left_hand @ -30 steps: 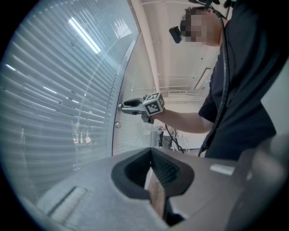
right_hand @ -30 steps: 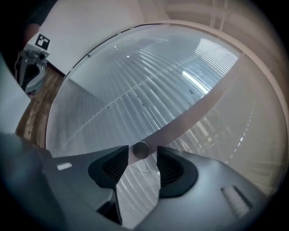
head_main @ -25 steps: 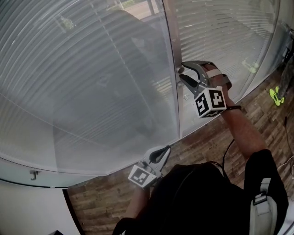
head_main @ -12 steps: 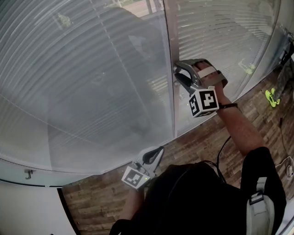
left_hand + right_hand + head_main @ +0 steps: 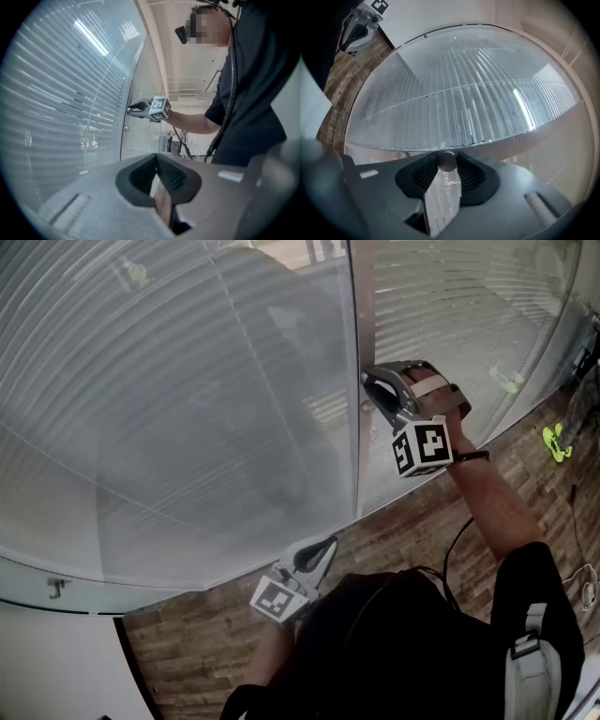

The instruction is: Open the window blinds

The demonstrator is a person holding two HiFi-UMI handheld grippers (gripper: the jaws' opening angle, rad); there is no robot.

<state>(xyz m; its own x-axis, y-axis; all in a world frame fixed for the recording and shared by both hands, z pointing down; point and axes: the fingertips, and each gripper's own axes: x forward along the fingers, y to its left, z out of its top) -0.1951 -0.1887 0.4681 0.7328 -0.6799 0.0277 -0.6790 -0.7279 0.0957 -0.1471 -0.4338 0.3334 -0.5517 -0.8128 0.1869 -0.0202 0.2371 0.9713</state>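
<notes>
Grey slatted blinds (image 5: 187, 409) hang closed behind curved glass, left of a metal frame post (image 5: 364, 315). My right gripper (image 5: 367, 390) is at that post, level with it. In the right gripper view its jaws are closing, and the pads (image 5: 425, 173) touch a small round grey knob (image 5: 447, 161) on both sides. From the left gripper view the right gripper (image 5: 136, 108) meets the frame edge, with a second small knob (image 5: 125, 128) just below it. My left gripper (image 5: 323, 549) hangs low near the person's body, shut with nothing in it, pointing along the glass (image 5: 61, 93).
Wood-pattern floor (image 5: 412, 531) runs along the window base. A yellow-green object (image 5: 558, 439) lies on the floor at the right, and a cable (image 5: 455, 545) trails by the right arm. A white wall with a small hook (image 5: 56, 587) is at lower left.
The right gripper's jaws have narrowed from wide open onto the spot at the frame post, and the gripper has rolled slightly. The left gripper has stayed where it was.
</notes>
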